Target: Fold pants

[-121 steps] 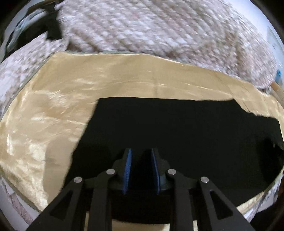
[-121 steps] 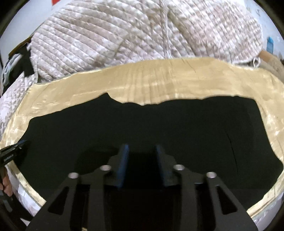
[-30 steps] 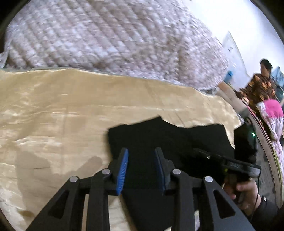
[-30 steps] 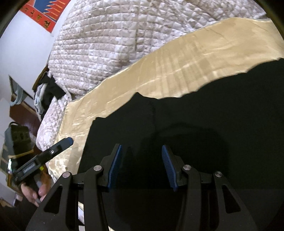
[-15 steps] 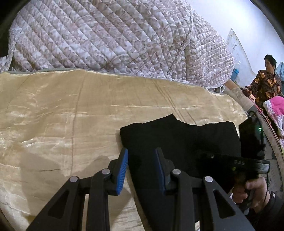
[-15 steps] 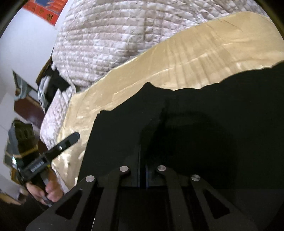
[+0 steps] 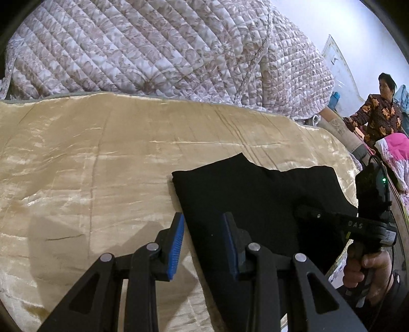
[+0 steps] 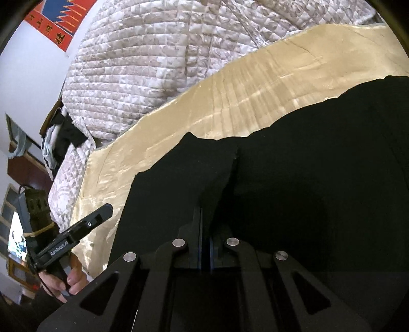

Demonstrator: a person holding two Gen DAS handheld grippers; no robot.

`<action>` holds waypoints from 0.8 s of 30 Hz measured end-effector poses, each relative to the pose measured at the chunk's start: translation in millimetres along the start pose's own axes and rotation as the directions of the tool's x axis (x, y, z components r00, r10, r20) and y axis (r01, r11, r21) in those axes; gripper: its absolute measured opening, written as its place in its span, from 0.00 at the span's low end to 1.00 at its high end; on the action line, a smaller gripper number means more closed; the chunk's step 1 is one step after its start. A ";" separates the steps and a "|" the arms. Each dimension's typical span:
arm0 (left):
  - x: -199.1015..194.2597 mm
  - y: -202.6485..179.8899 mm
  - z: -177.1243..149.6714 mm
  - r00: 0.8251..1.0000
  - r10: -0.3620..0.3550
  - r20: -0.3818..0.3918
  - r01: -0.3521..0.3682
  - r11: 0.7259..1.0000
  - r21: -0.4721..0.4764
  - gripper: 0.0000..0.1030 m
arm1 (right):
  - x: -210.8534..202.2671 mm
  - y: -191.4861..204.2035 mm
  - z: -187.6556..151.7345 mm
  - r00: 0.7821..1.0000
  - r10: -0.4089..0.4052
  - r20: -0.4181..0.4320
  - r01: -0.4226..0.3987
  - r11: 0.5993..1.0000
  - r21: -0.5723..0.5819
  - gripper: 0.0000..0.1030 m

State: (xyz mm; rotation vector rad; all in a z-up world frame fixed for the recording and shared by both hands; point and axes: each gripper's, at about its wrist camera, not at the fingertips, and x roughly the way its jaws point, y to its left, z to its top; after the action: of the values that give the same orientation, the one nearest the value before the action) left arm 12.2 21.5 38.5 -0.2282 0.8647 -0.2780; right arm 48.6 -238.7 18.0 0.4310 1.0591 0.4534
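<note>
The black pants (image 7: 250, 194) lie folded on a shiny gold bedspread (image 7: 89, 166). In the left wrist view my left gripper (image 7: 203, 245) is open, its blue pads straddling the pants' near left edge. My right gripper (image 7: 306, 213) reaches onto the pants from the right. In the right wrist view the right gripper (image 8: 204, 229) is shut on a raised fold of the pants (image 8: 219, 176), which spread dark across the view. The left gripper (image 8: 102, 213) shows at the left, over the bedspread (image 8: 255, 84).
A quilted floral blanket (image 7: 166, 51) is heaped behind the bedspread. A person in a patterned top (image 7: 375, 115) stands at the far right beside pink fabric (image 7: 395, 150). A red poster (image 8: 56, 23) hangs on the wall; dark clothes (image 8: 64, 138) lie at the bed's left.
My right gripper closed on a fold of the pants and pinches it up. My left gripper stayed open and drew slightly left, to the pants' edge.
</note>
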 end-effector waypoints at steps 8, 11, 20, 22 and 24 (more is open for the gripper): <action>1.5 -8.1 1.3 1.000 -0.020 -0.001 0.020 1.000 0.013 0.32 | -36.4 6.5 10.7 0.961 -0.187 0.202 0.205 0.976 -0.068 0.05; 8.9 -14.4 4.4 0.999 -0.029 -0.023 0.030 0.999 0.035 0.32 | -16.0 16.9 22.2 0.985 -0.096 0.143 0.113 0.987 -0.118 0.05; 18.0 -31.7 -12.8 0.998 -0.004 -0.067 0.011 0.995 0.099 0.32 | -0.5 13.6 12.1 0.951 -0.294 0.094 0.307 0.934 -0.185 0.12; 1.8 -33.8 -16.7 0.997 -0.057 -0.051 0.060 0.996 0.067 0.32 | -17.5 25.1 -1.9 0.965 -0.242 0.097 0.257 0.947 -0.194 0.12; -7.1 -41.1 -26.4 0.997 -0.073 -0.023 0.075 0.992 0.101 0.32 | -34.0 41.5 -23.2 0.975 -0.185 0.121 0.211 0.943 -0.257 0.14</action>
State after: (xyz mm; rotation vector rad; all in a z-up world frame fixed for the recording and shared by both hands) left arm -18.6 -17.0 39.6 -0.1631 0.8592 -0.3935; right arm 7.6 -220.3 55.2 0.1018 0.9220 0.3857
